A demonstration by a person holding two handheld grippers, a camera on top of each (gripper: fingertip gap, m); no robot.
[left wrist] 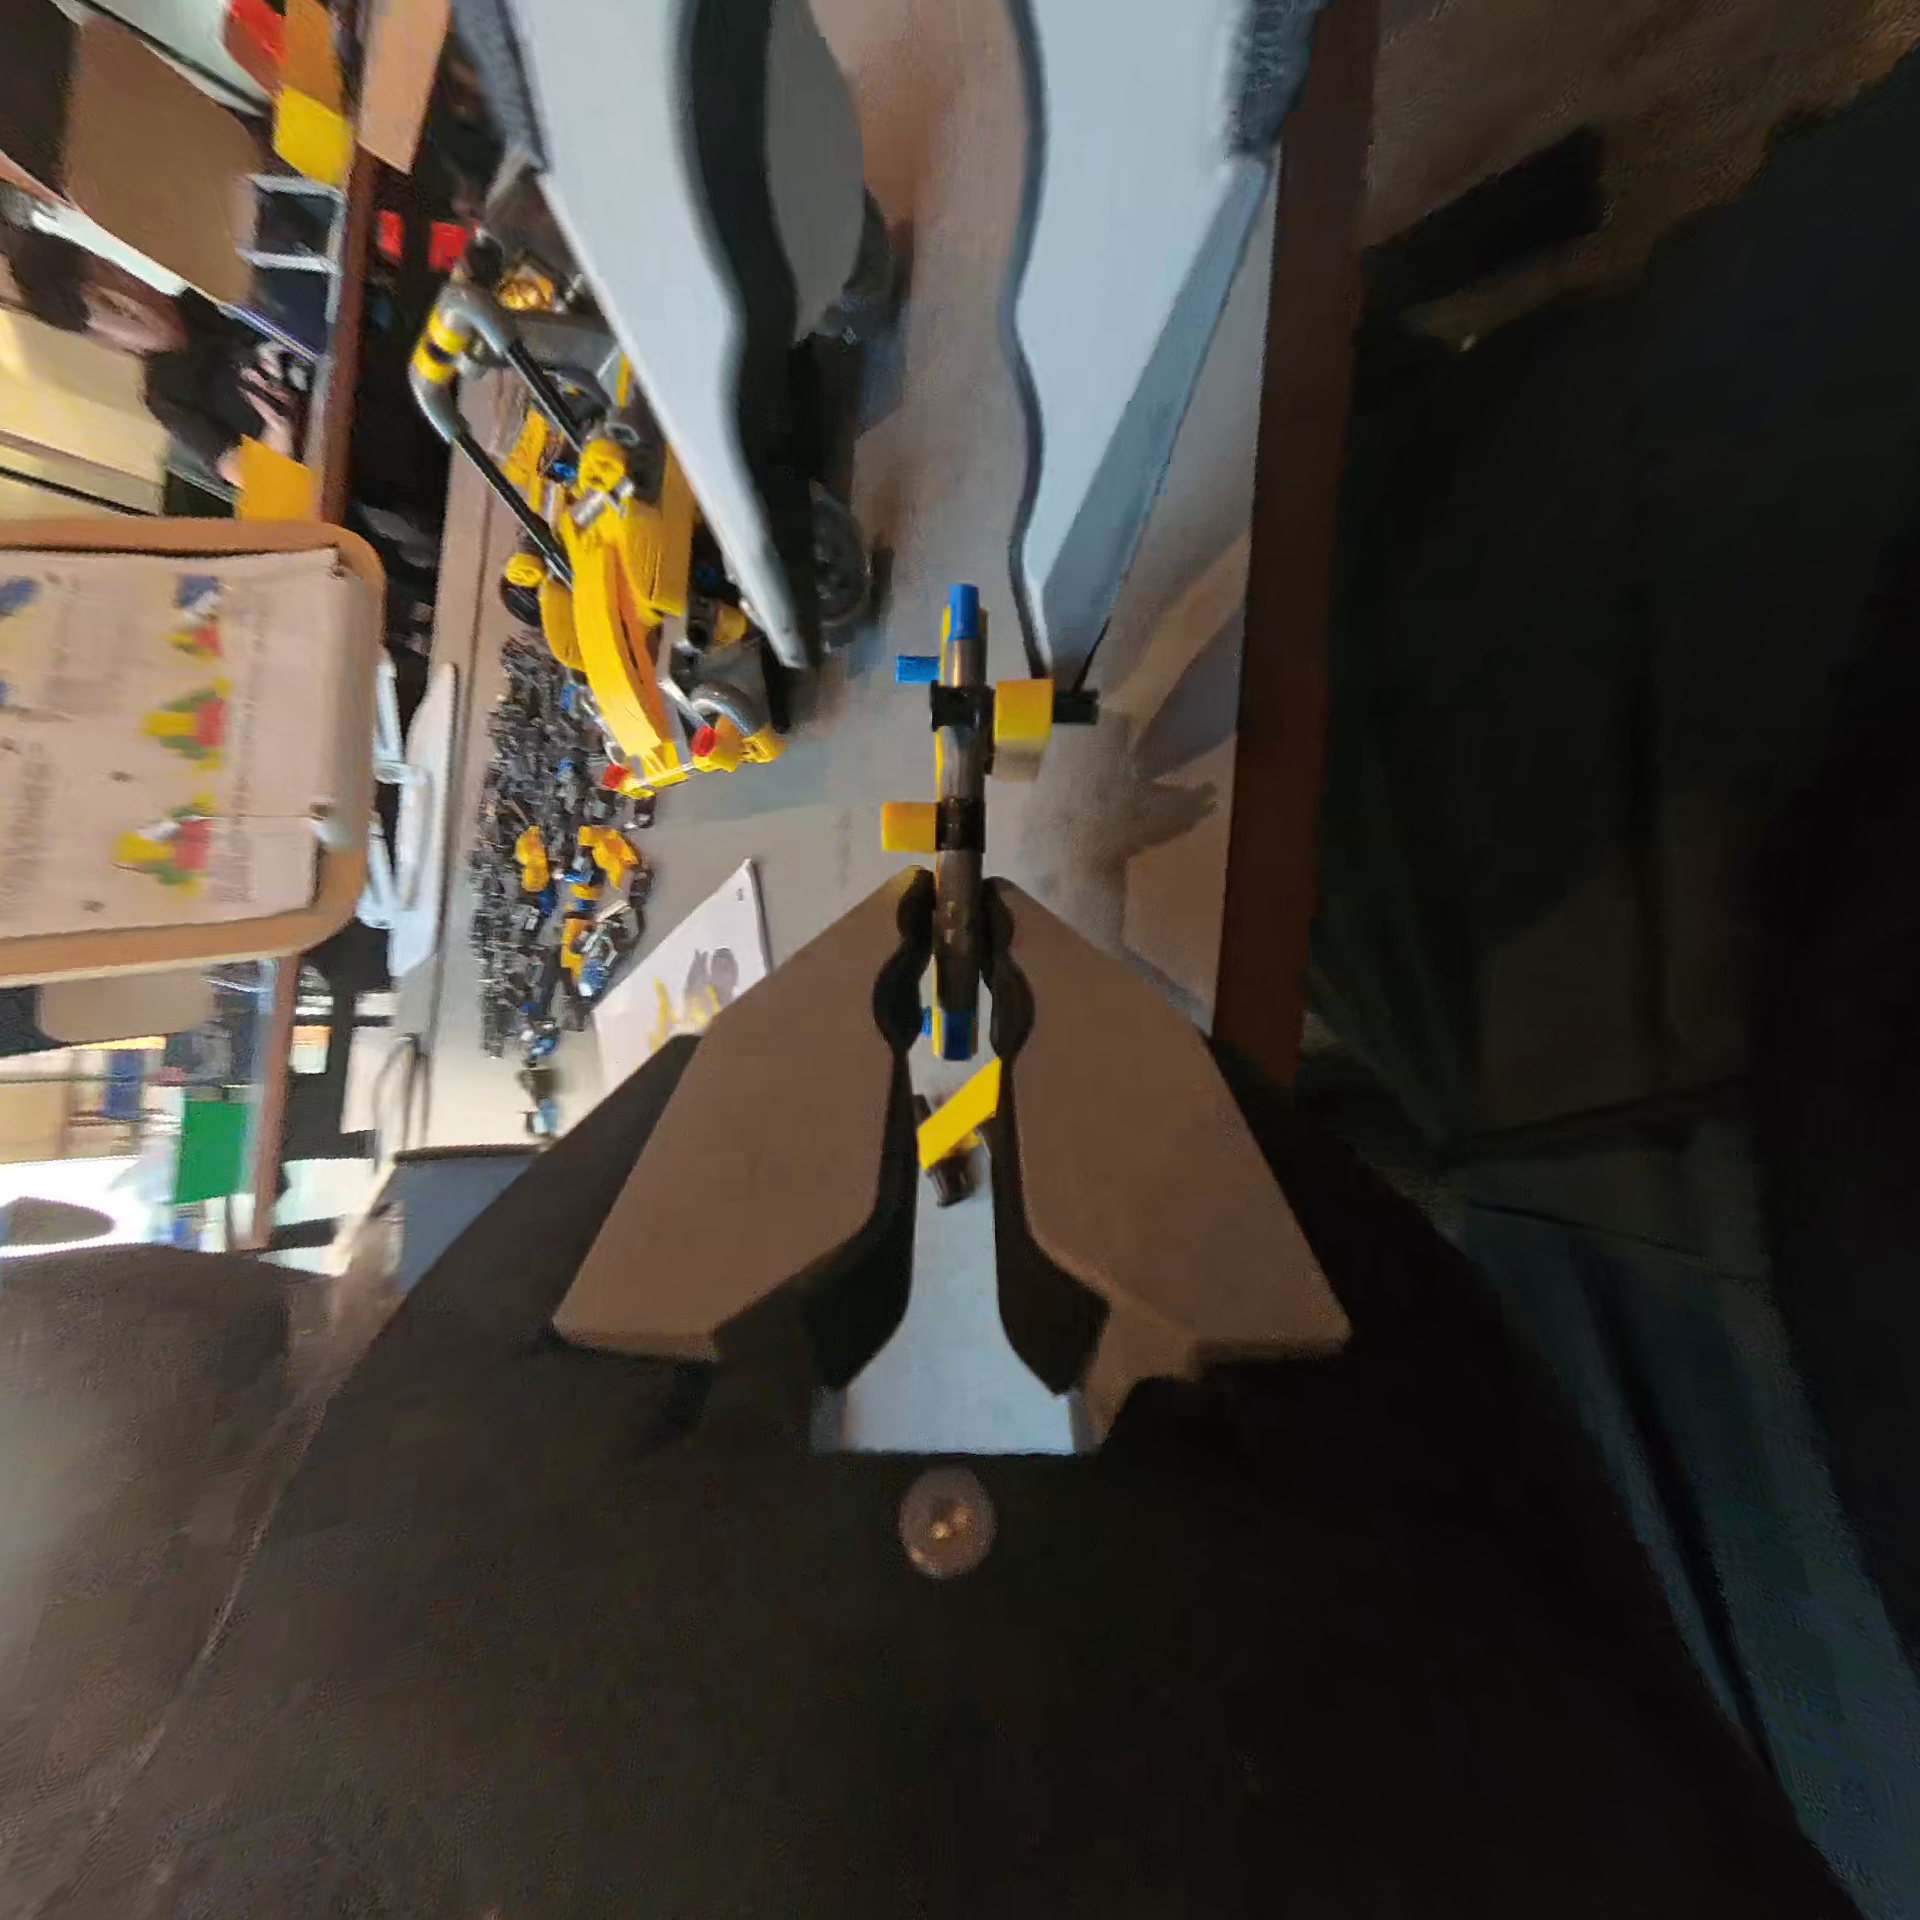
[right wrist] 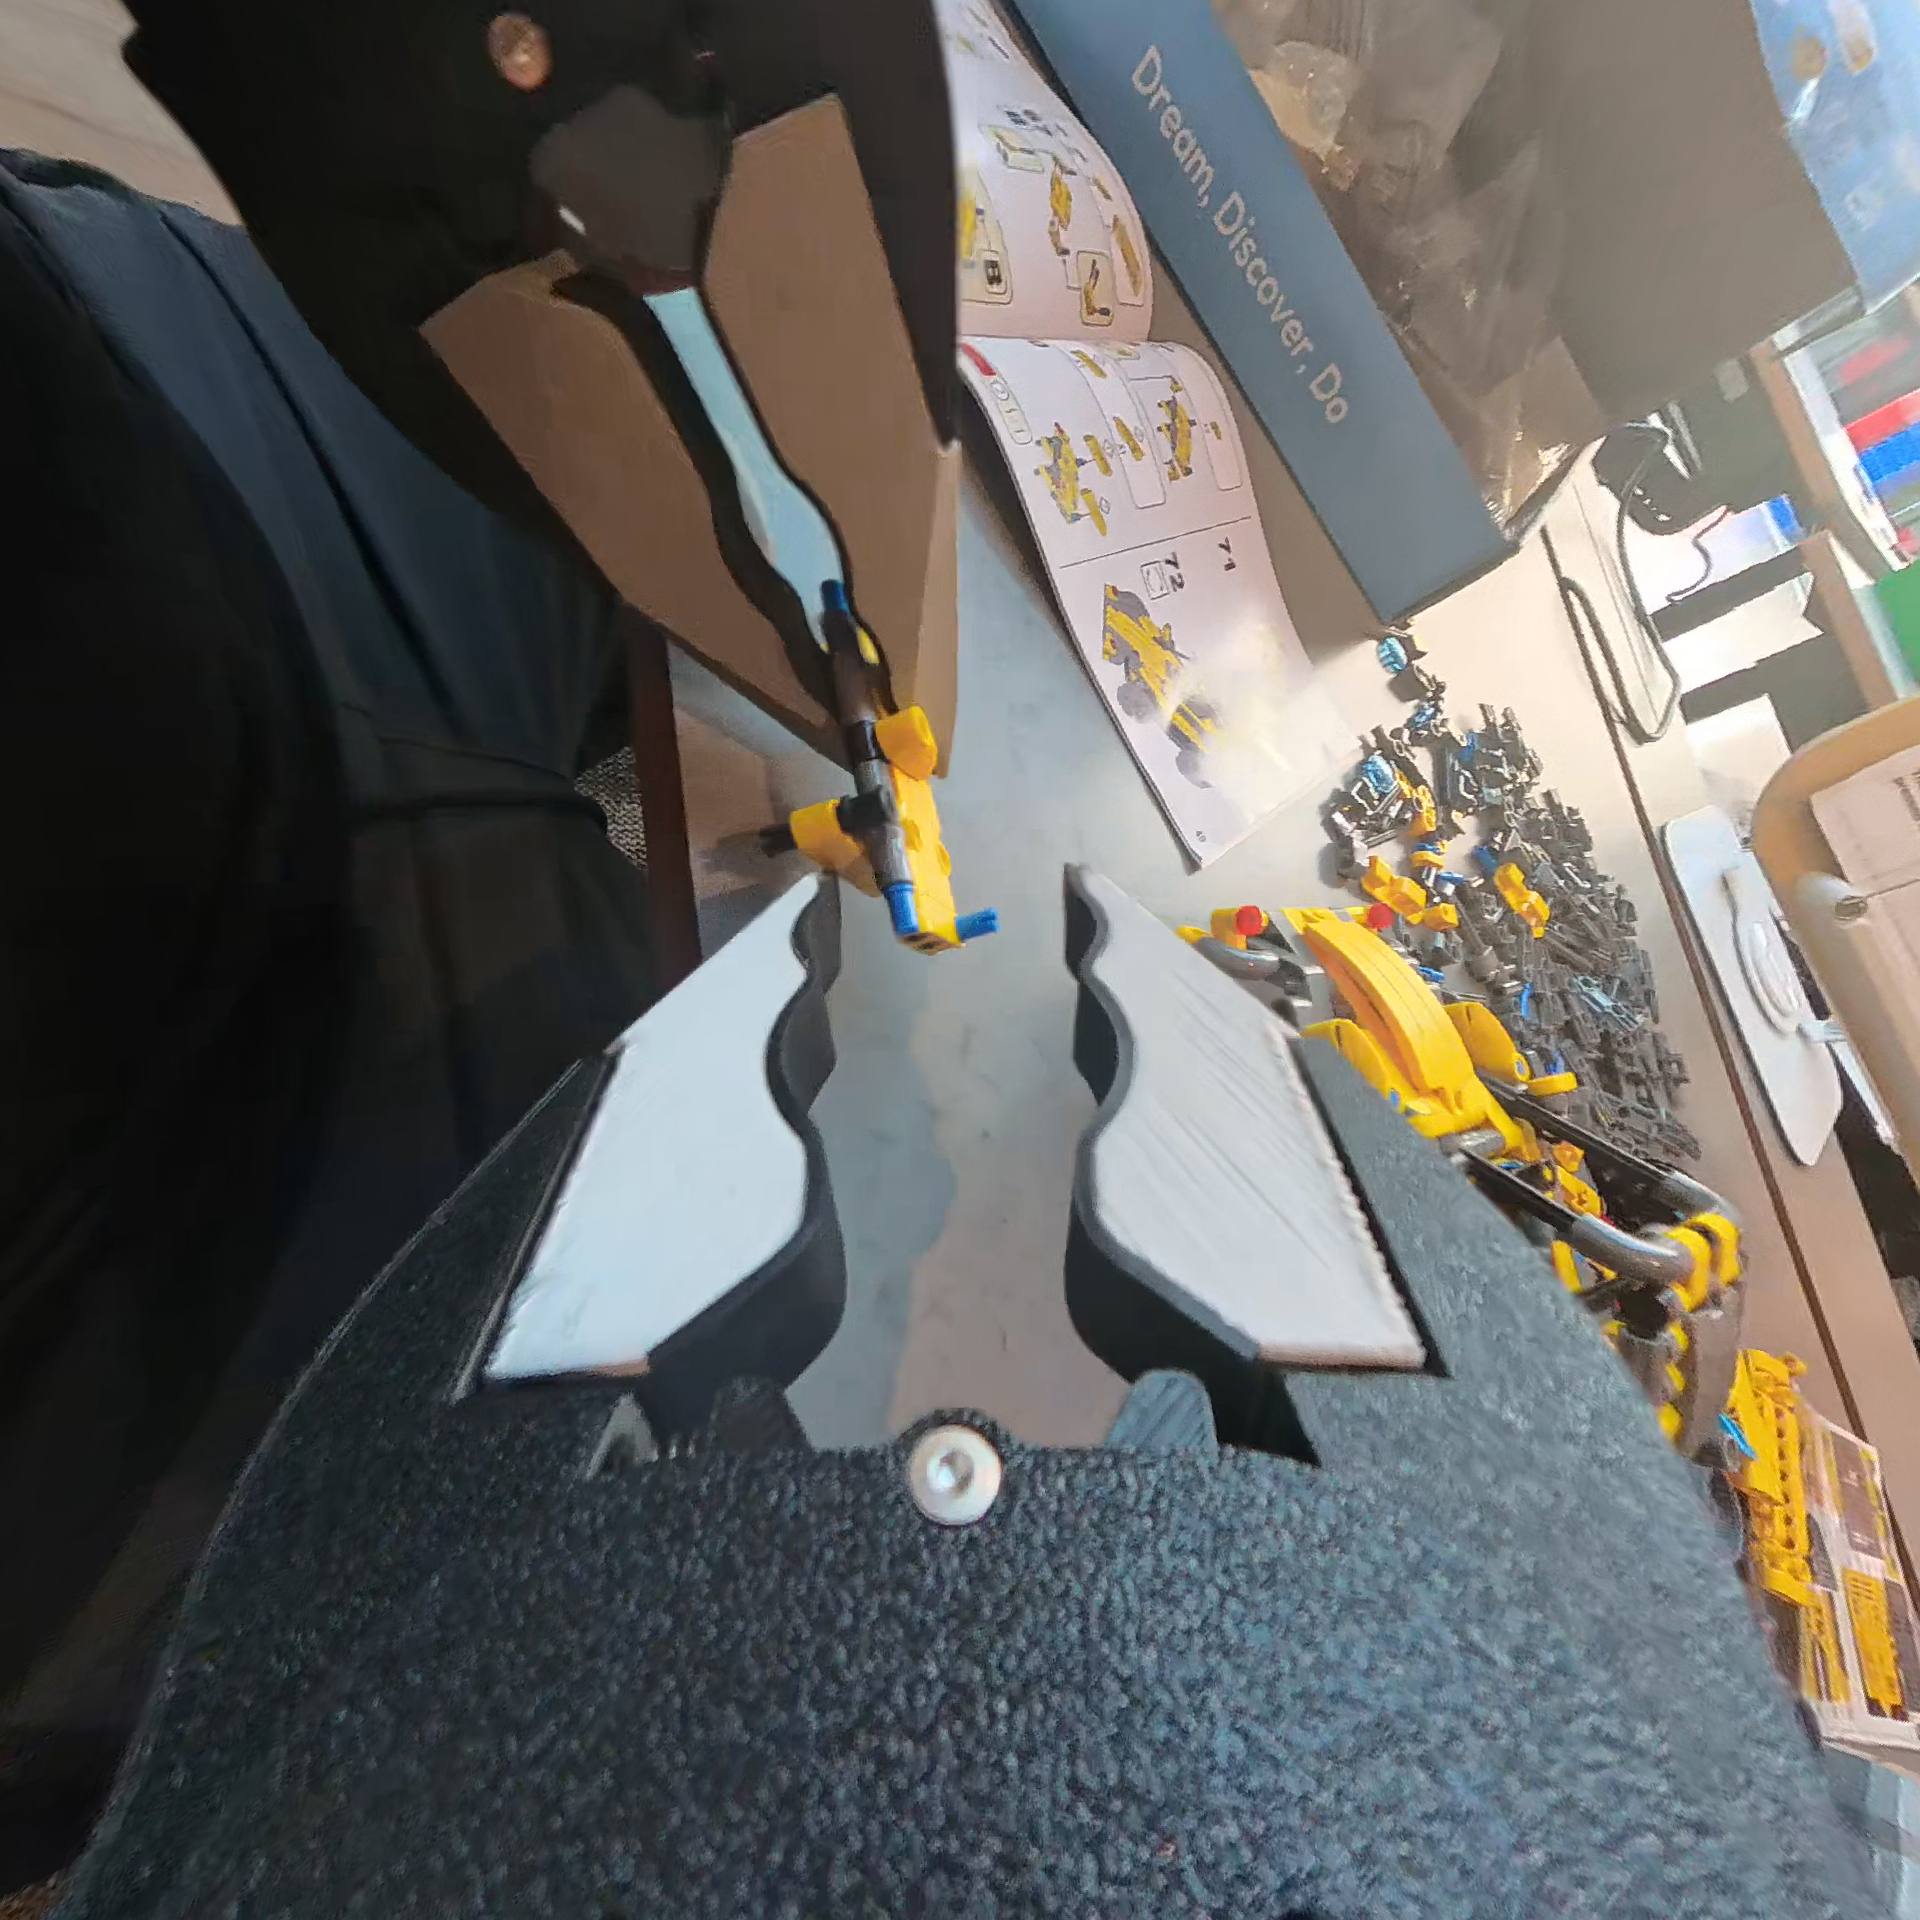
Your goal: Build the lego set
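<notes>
My left gripper (left wrist: pixel 954 894), with tan fingers, is shut on a small brick assembly (left wrist: pixel 961 727): a grey axle with yellow blocks, black connectors and blue pins. It holds it above the grey table. The same assembly shows in the right wrist view (right wrist: pixel 899 821), sticking out of the left gripper (right wrist: pixel 878 691) toward my right gripper (right wrist: pixel 940 894). My right gripper has white fingers (right wrist: pixel 1205 1091), is open and empty, and its tips sit just below the assembly's blue-pin end. In the left wrist view the right gripper's white fingers (left wrist: pixel 665 260) stand beyond the assembly.
A yellow brick vehicle (right wrist: pixel 1455 1081) lies right of my right gripper, and also shows in the left wrist view (left wrist: pixel 623 603). A pile of dark, blue and yellow loose parts (right wrist: pixel 1507 862) lies beyond it. An open instruction booklet (right wrist: pixel 1143 582) and a blue-grey box (right wrist: pixel 1299 312) lie farther back. The table's wooden edge (left wrist: pixel 1288 623) is close. Only a small space, under 4 cm, lies between the two pairs of fingers.
</notes>
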